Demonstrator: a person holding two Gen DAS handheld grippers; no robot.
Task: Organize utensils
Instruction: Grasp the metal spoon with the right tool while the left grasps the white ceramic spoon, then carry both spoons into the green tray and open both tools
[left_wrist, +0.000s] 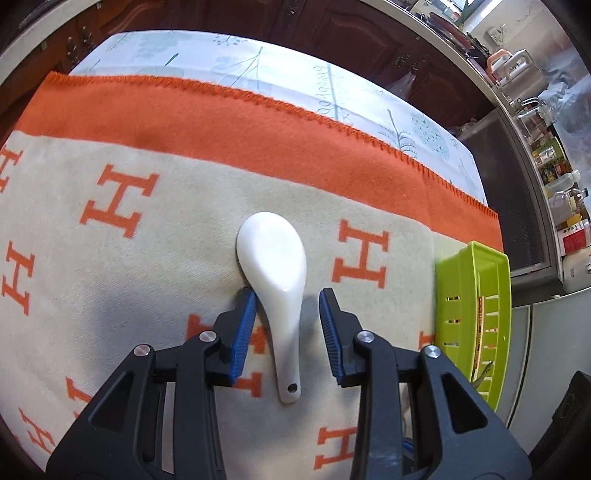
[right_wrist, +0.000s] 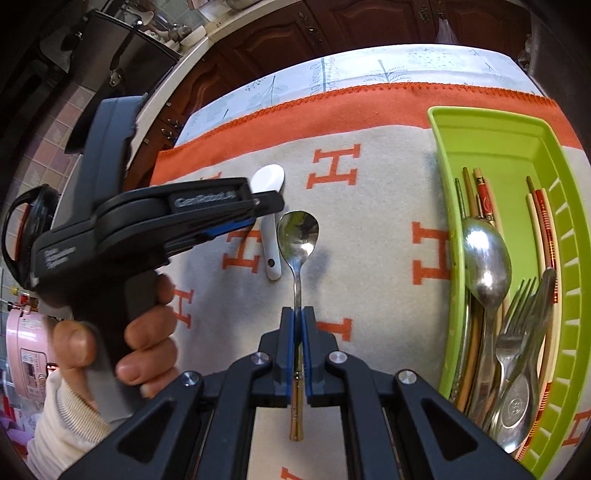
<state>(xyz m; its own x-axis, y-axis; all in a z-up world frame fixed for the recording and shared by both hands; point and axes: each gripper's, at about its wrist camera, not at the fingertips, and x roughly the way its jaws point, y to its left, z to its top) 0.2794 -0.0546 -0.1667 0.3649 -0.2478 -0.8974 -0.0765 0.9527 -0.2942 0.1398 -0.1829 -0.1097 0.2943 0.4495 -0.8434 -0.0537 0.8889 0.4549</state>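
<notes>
1. We see our left gripper (left_wrist: 287, 301) pointing down at the blanket (left_wrist: 147, 258), its jaws parted and straddling a white spoon (left_wrist: 275, 280).
2. That spoon lies flat on the blanket, bowl beyond the fingertips, handle running back between the jaws toward the camera.
3. The blue pad (left_wrist: 243, 332) on the picture's left side looks to be touching the spoon's neck or just beside it; the other pad stands clear, so the jaws are released, gripping nothing.
4. From the right wrist view, the left gripper (right_wrist: 266, 208) hangs over the white spoon (right_wrist: 271, 221), with a hand (right_wrist: 122, 339) in a cream sleeve around its handle.
5. Our right gripper (right_wrist: 298, 312) is clenched on the thin stem of a metal spoon (right_wrist: 298, 236).
6. The metal spoon's bowl sticks out past the fingertips, and its gold-coloured handle end shows behind the pads, nearer the camera.
7. The metal spoon's bowl sits just beside the white spoon in this view; whether it is touching the blanket we cannot tell.
8. To the right of the right jaws a green tray (right_wrist: 491, 133) rests on the blanket, holding chopsticks (right_wrist: 480, 199), a large spoon (right_wrist: 487, 266) and a fork (right_wrist: 517, 317).
9. In the left wrist view the tray (left_wrist: 476, 280) stands well to the right of the jaws.
</notes>
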